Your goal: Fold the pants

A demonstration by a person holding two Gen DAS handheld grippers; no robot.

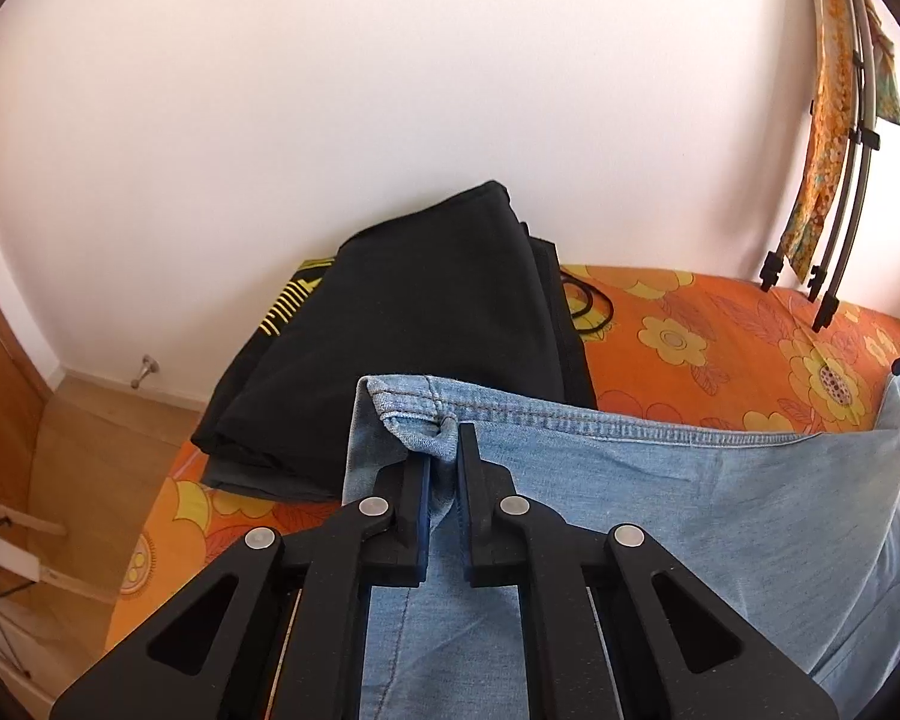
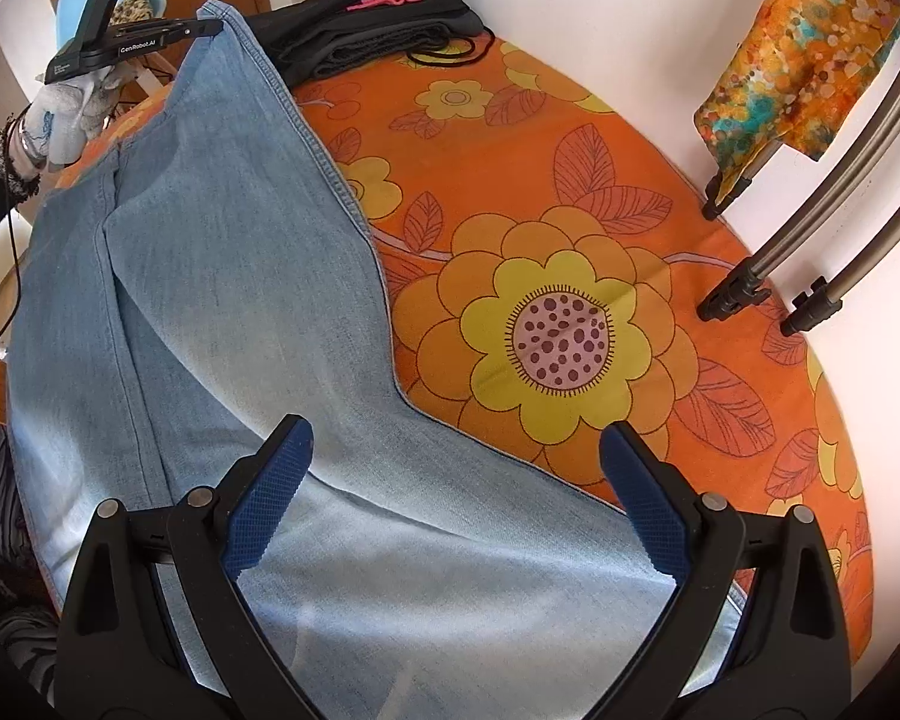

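Left claw (image 1: 444,450) pinches jeans (image 1: 660,498) hem; right claw (image 2: 456,462) gapes, empty, above them.
Jeans lie on the bed (image 2: 660,192), far-left corner lifted. Thin hem grip may slip; unpinned near end may drag and bunch.

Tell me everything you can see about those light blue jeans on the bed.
The jeans are pale, faded blue denim with darker stitched seams and a stitched hem. They lie spread over the orange flowered bedspread, one end raised. There the left gripper is shut on a bunched fold of the hem, its fingers pressing the cloth. The right gripper hangs open above the wider part, not pinching it. A pile of folded black clothes sits just beyond the raised hem.
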